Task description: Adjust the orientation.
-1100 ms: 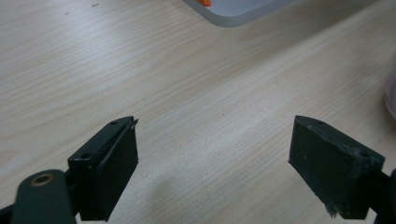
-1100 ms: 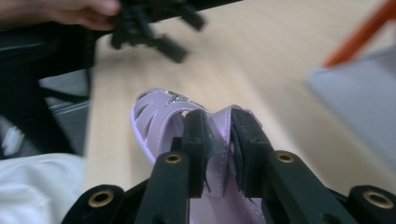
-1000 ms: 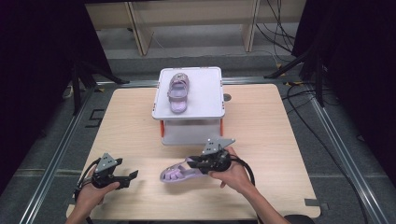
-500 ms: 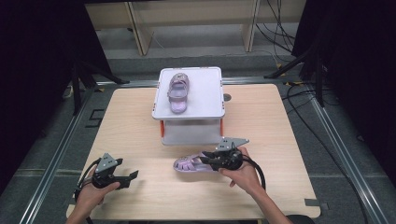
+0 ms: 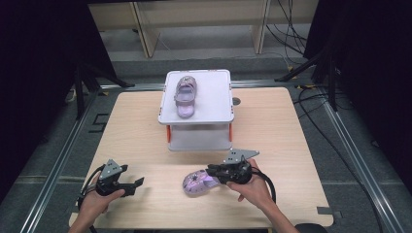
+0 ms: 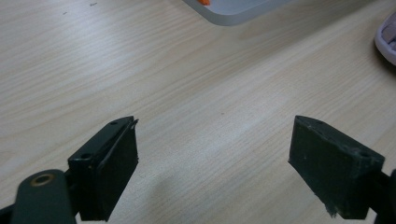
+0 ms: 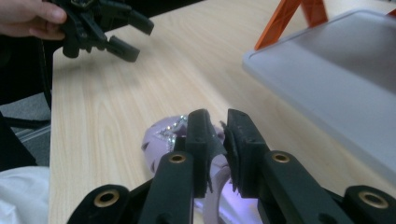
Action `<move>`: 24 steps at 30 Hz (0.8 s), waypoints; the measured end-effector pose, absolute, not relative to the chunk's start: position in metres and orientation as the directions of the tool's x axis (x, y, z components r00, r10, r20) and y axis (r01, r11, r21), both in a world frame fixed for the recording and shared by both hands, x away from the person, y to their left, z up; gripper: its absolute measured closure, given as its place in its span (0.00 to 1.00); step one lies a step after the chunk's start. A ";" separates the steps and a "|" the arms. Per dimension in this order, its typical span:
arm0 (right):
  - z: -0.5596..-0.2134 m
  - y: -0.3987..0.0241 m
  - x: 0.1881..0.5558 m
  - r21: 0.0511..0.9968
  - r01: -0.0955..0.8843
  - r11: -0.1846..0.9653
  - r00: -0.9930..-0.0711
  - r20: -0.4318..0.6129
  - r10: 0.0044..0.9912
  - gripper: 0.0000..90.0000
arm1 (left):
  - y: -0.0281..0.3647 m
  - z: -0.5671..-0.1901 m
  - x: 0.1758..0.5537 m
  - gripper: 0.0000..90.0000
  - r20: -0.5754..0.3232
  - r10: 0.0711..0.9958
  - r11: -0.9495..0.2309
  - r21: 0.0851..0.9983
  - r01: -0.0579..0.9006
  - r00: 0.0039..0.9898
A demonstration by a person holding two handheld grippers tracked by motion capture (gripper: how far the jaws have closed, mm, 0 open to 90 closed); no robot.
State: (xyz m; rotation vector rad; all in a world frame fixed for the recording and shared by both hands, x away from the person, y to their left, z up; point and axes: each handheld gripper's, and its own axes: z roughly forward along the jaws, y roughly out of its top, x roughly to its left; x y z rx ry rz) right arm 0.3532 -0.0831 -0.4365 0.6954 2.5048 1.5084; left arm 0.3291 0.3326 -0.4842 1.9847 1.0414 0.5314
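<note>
Right gripper point(image 5: 214, 172) clamped on a purple shoe point(image 5: 197, 182) near the table's point(image 5: 272, 131) front edge, left gripper point(image 5: 136, 183) idle.

High view: shoe lies on the wood just in front of the white box point(image 5: 199, 138), a second shoe point(image 5: 184, 94) on the box lid; left gripper well to the left, jaws apart. Left gripper view: jaws wide apart, bare wood between, shoe edge point(image 6: 387, 39) at far right. Right gripper view: jaws have just been closing, pinched on the shoe point(image 7: 163, 137) strap, box point(image 7: 336, 88) at right, left gripper point(image 7: 100, 30) far off.
</note>
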 end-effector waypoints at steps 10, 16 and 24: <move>-0.433 -0.102 0.363 0.871 0.301 0.388 -0.859 0.072 0.506 0.87 | 0.332 -0.485 0.329 0.17 -0.004 0.822 -0.327 0.817 0.476 0.570; -0.438 -0.109 0.356 0.849 0.346 0.399 -0.855 0.110 0.506 0.86 | 0.332 -0.486 0.329 0.17 -0.006 0.823 -0.329 0.811 0.484 0.569; -0.450 -0.104 0.343 0.816 0.341 0.466 -0.870 0.087 0.485 0.87 | 0.332 -0.486 0.329 0.17 0.013 0.817 -0.356 0.798 0.486 0.576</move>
